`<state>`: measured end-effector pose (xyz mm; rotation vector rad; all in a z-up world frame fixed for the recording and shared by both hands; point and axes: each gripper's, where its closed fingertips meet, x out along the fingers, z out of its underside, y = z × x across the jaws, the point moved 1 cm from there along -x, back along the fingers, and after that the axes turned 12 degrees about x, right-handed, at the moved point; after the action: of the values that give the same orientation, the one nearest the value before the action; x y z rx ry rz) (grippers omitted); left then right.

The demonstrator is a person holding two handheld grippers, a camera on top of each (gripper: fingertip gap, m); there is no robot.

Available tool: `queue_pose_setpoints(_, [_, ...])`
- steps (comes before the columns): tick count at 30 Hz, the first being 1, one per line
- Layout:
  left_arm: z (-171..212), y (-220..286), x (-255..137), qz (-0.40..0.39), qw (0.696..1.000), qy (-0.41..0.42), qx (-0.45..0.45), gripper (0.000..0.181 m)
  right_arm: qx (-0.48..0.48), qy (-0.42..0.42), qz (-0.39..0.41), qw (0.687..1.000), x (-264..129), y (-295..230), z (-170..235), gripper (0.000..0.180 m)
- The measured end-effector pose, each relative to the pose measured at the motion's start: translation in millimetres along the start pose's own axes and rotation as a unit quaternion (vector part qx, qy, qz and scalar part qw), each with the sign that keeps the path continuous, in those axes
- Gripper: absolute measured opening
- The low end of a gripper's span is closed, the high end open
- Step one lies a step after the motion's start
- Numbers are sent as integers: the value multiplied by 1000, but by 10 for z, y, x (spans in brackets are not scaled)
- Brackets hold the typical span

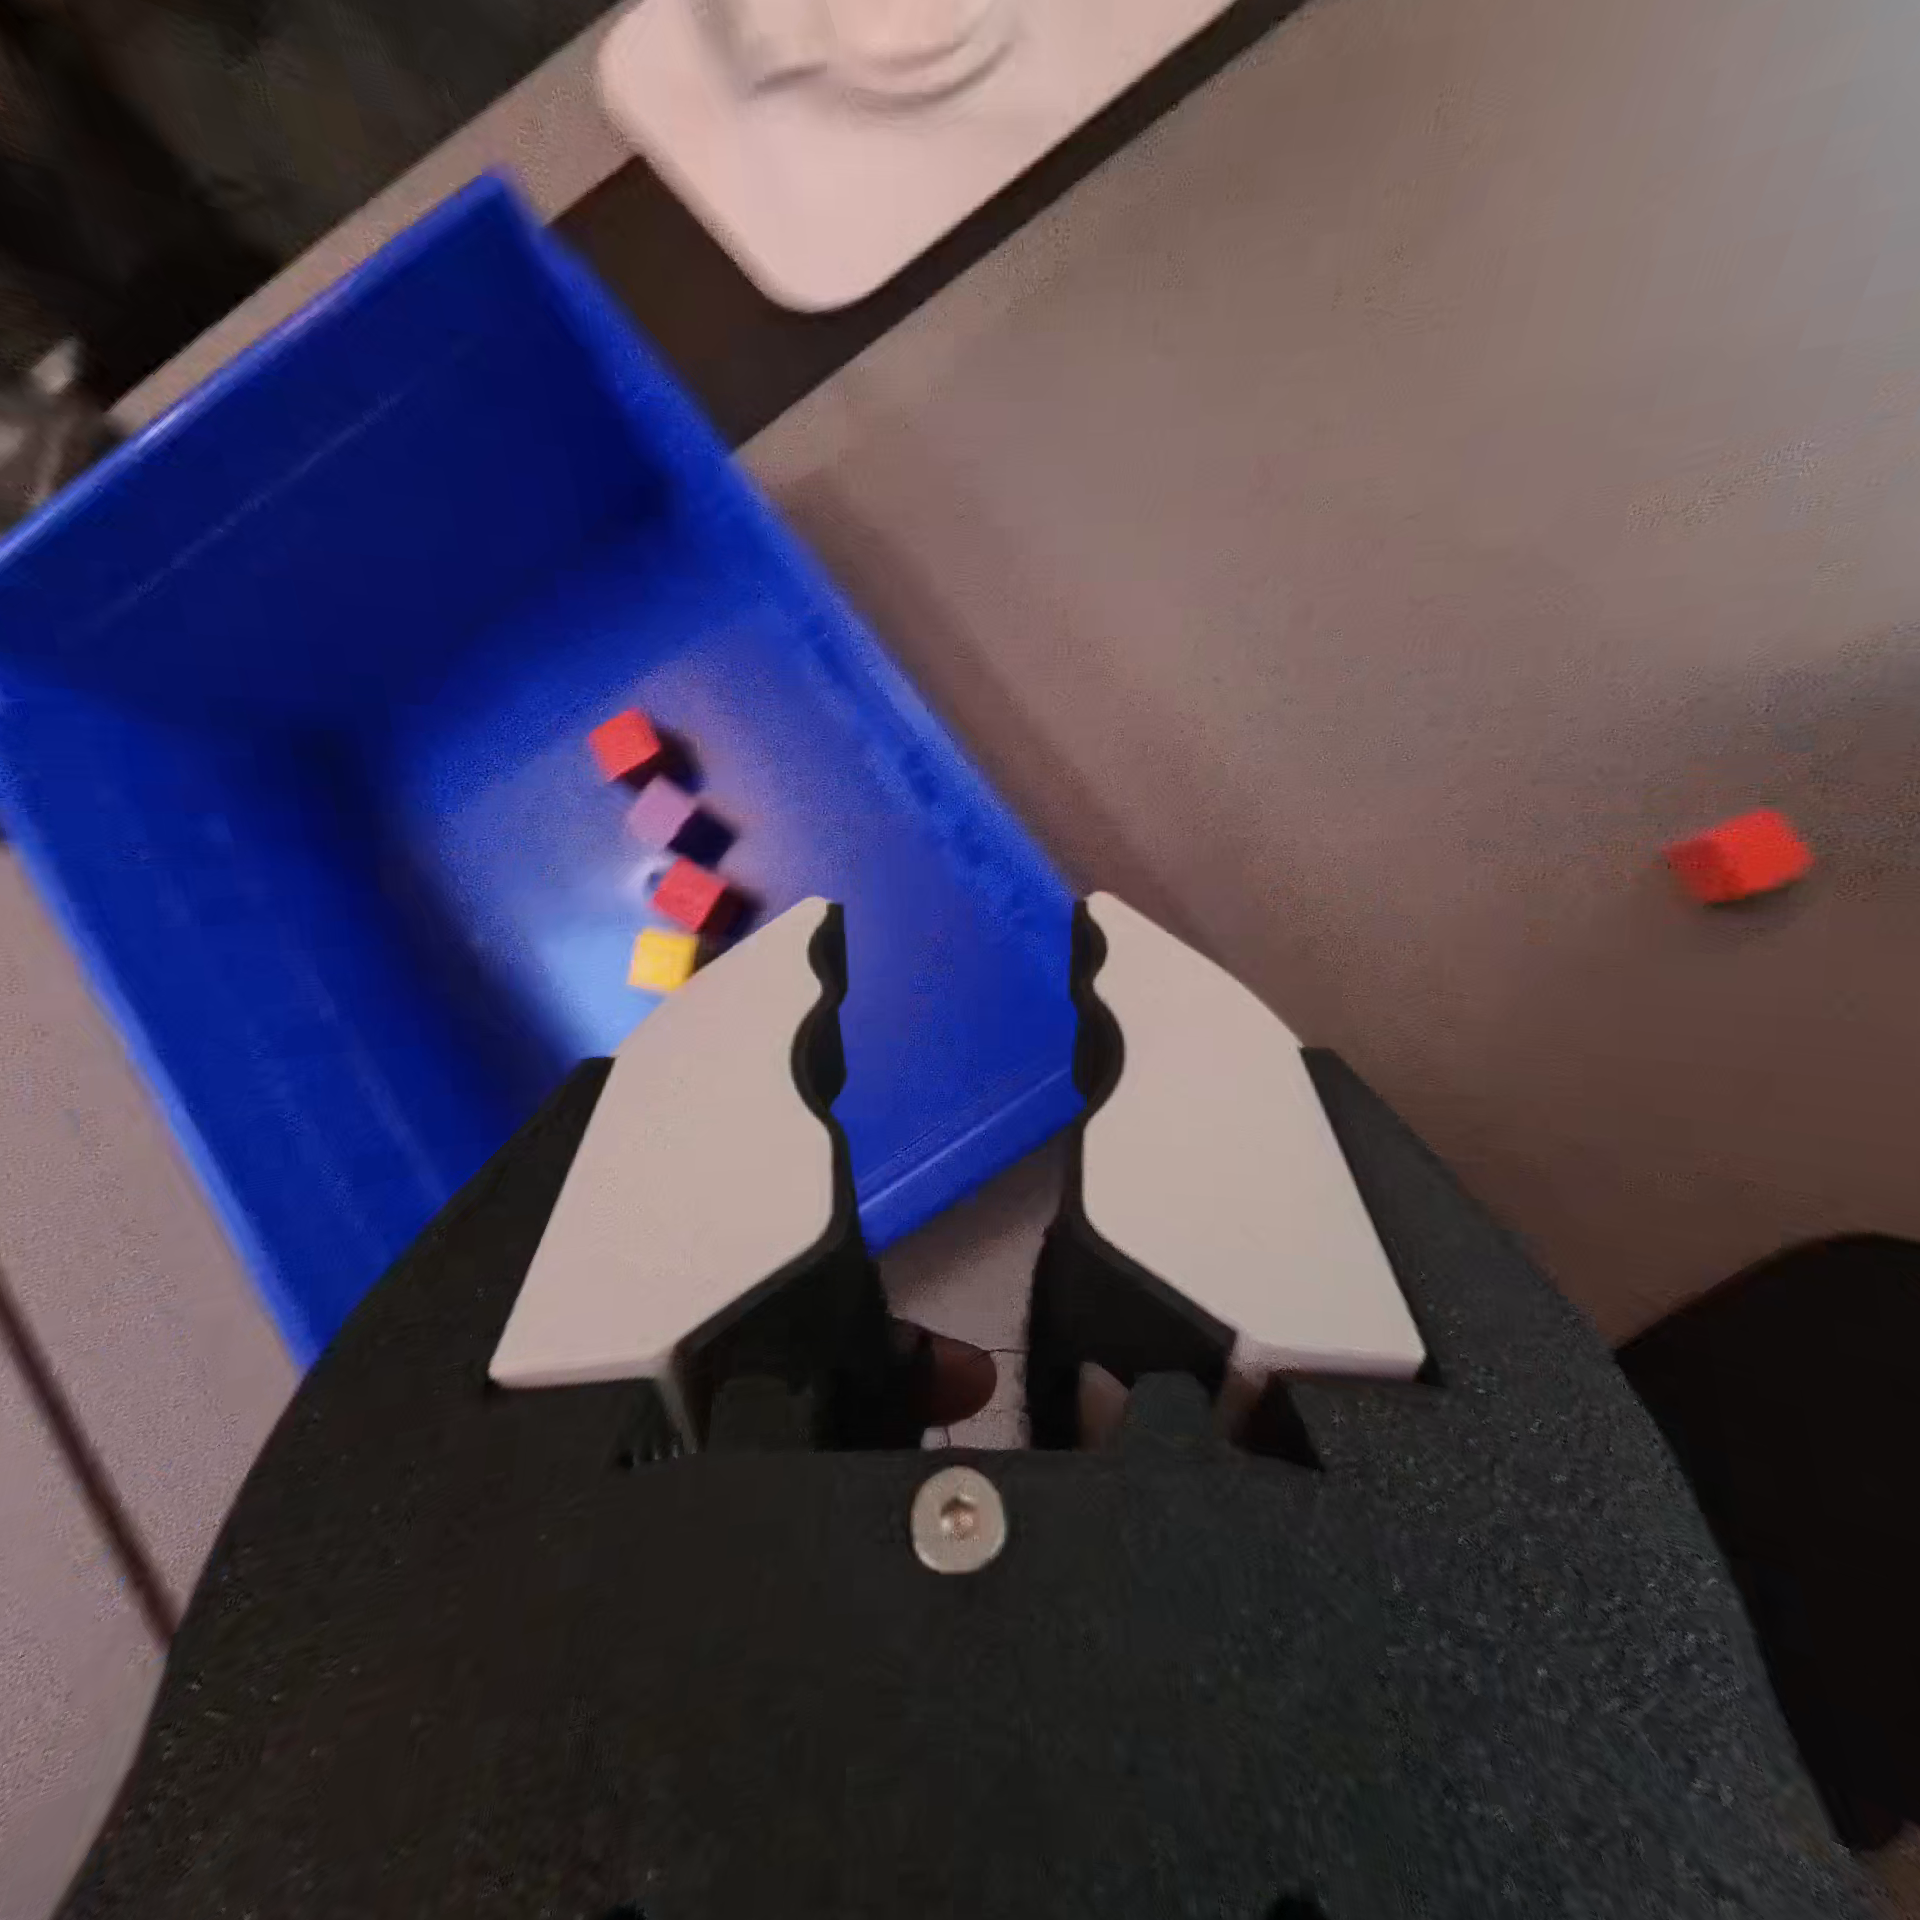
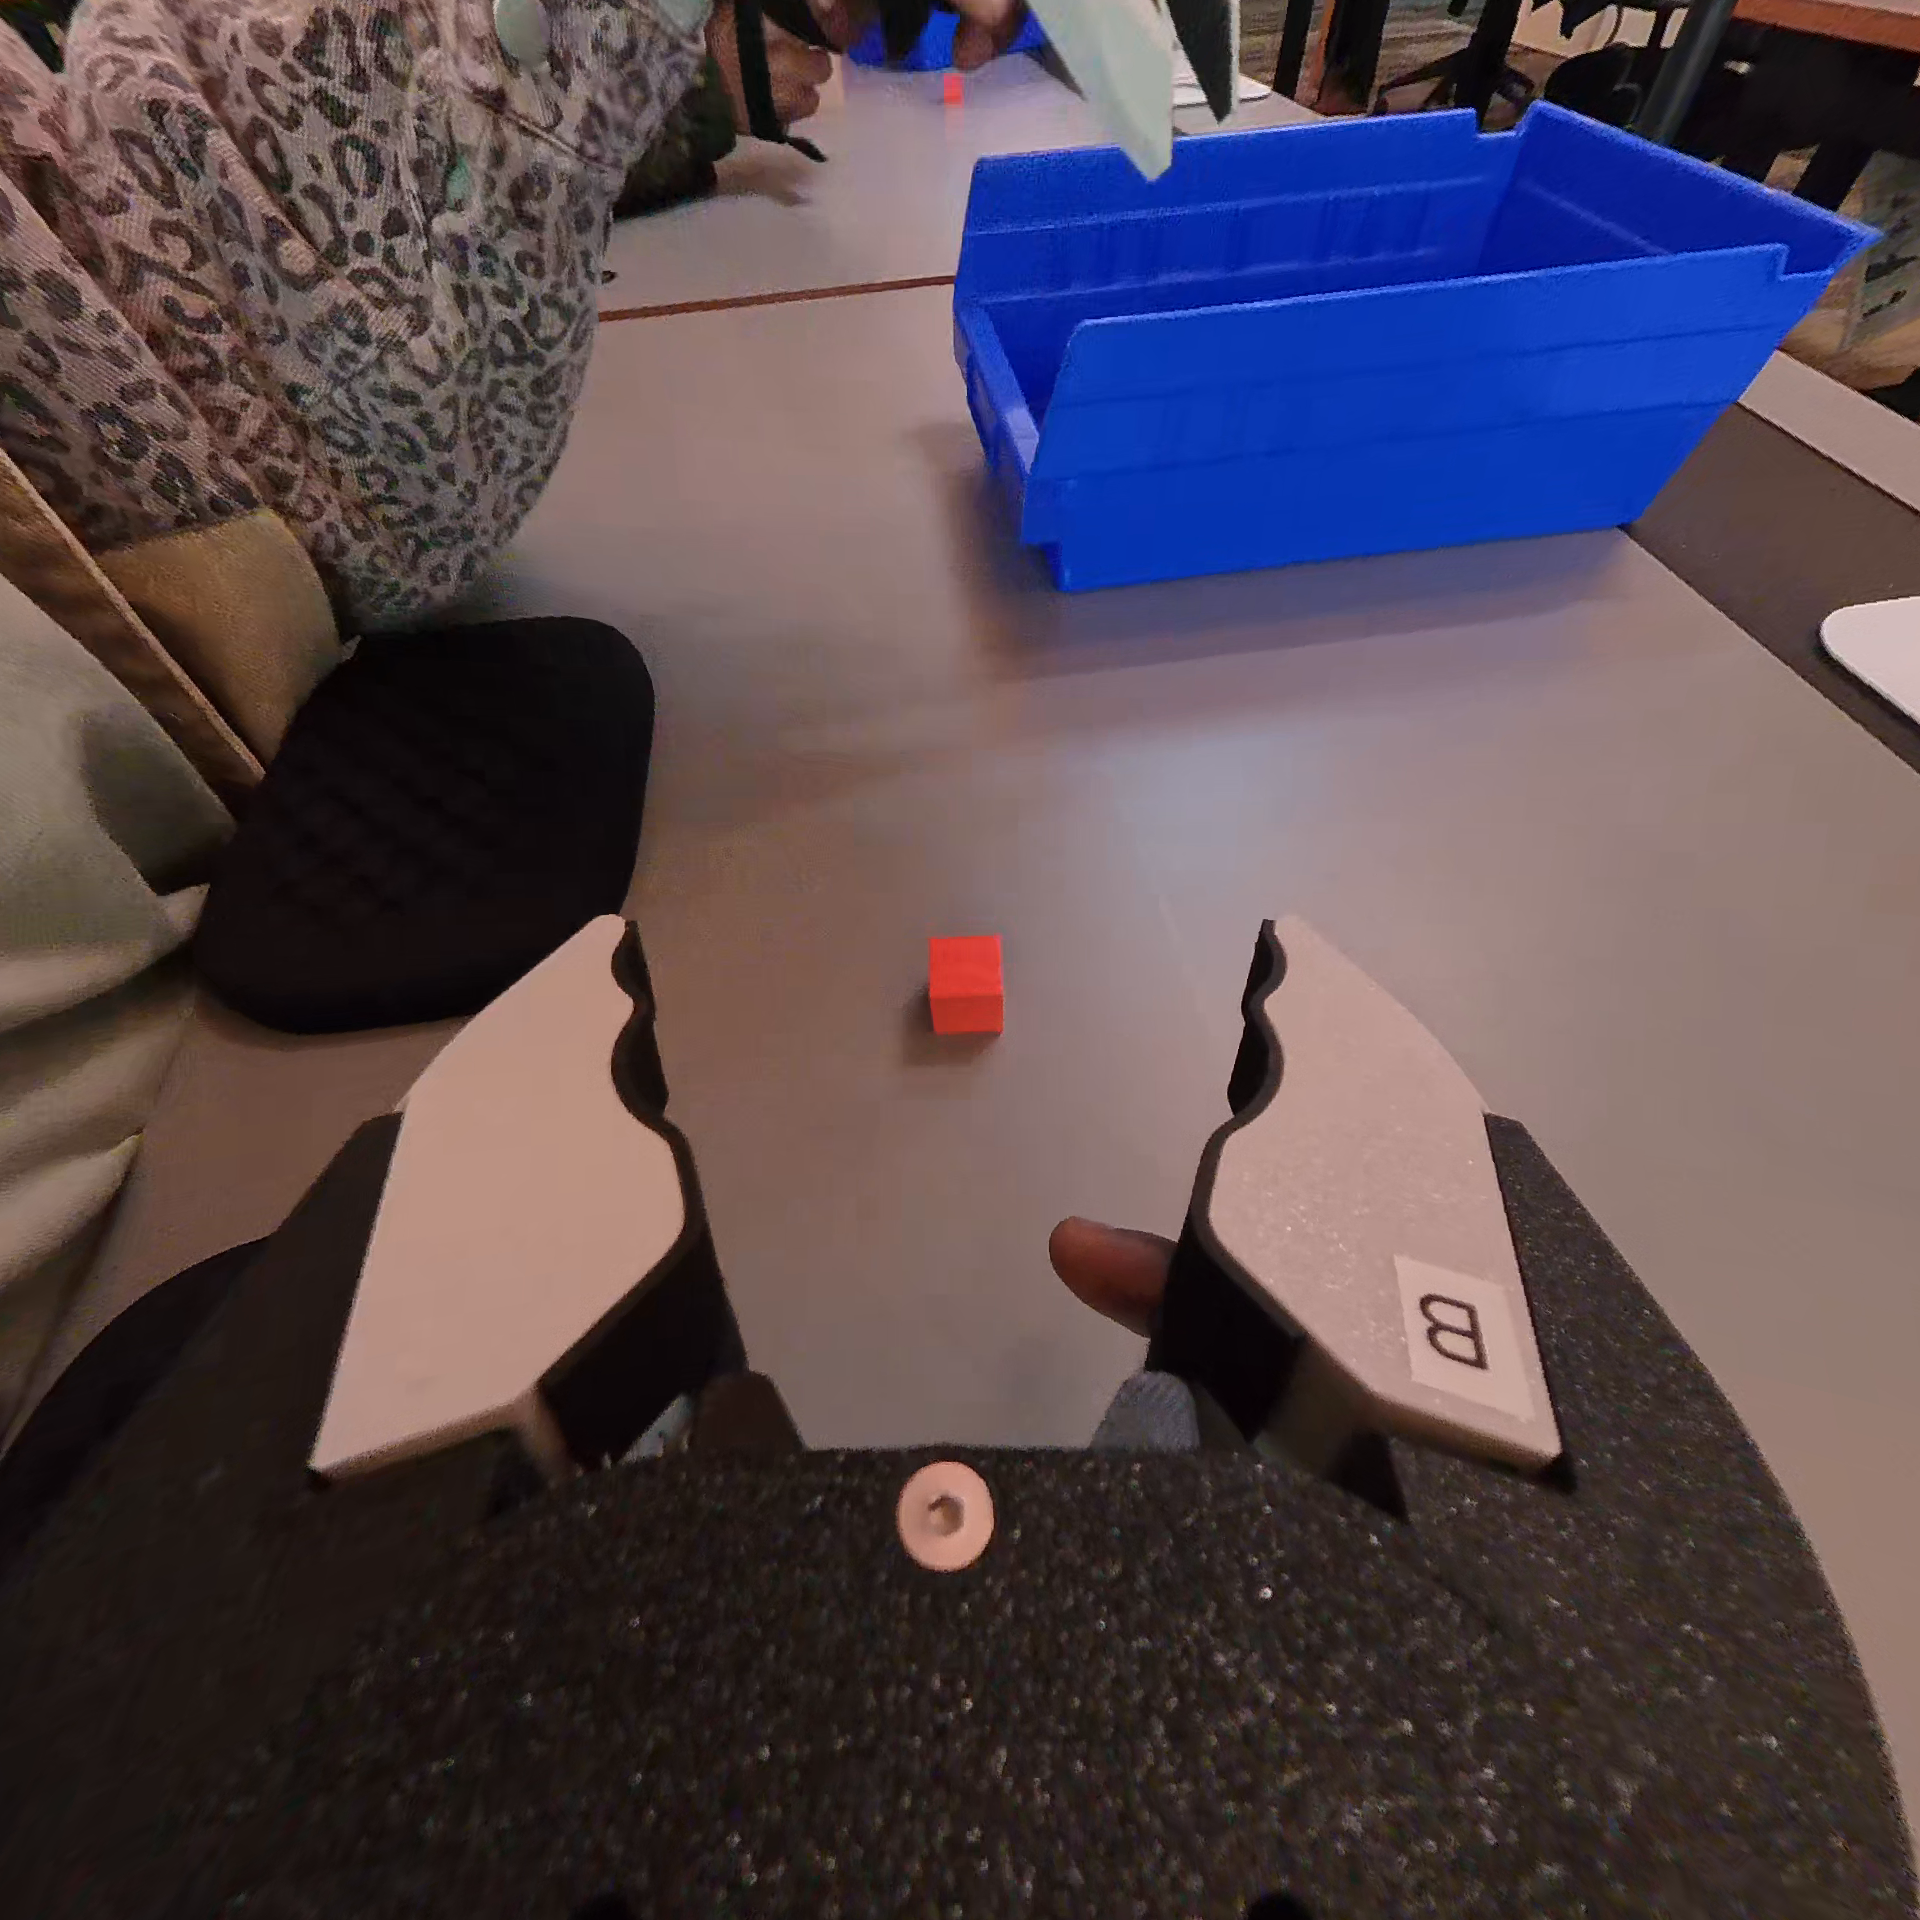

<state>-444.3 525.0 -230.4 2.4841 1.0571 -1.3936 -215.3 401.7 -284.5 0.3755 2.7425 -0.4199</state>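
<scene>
Right wrist view: the right gripper [image 2: 943,940] hovers low over the grey table [image 2: 1351,831], its two fingers spread wide with nothing between them but bare tabletop. One red cube [image 2: 966,985] sits on the table just ahead of the fingertips, centred on the gap and touching neither. A black pad [image 2: 426,821] lies to the left beside a person's patterned sleeve [image 2: 291,260]. Farther off stands one blue bin [image 2: 1351,416], well apart from the cube, and a white plate edge [image 2: 1881,655] shows at the right.

Left wrist view, blurred: the left gripper [image 1: 956,909] hangs above the bin's [image 1: 312,675] near corner, jaws parted, empty. Four cubes lie in a row inside: yellow [image 1: 662,958], red [image 1: 688,894], purple [image 1: 665,816], red [image 1: 623,743]. A fifth, the red cube [image 1: 1740,854], rests outside on the table.
</scene>
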Motion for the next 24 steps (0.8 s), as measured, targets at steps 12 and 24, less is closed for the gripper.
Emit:
queue_pose_setpoints(12, [954, -601, 680, 23, 983, -153, -97, 37, 1, 0, 10, 1000, -1, 28, 5, 106])
queue_pose_setpoints(24, [1122, -662, 800, 37, 975, -202, -82, 23, 2, -6, 17, 1000, 5, 53, 27, 105])
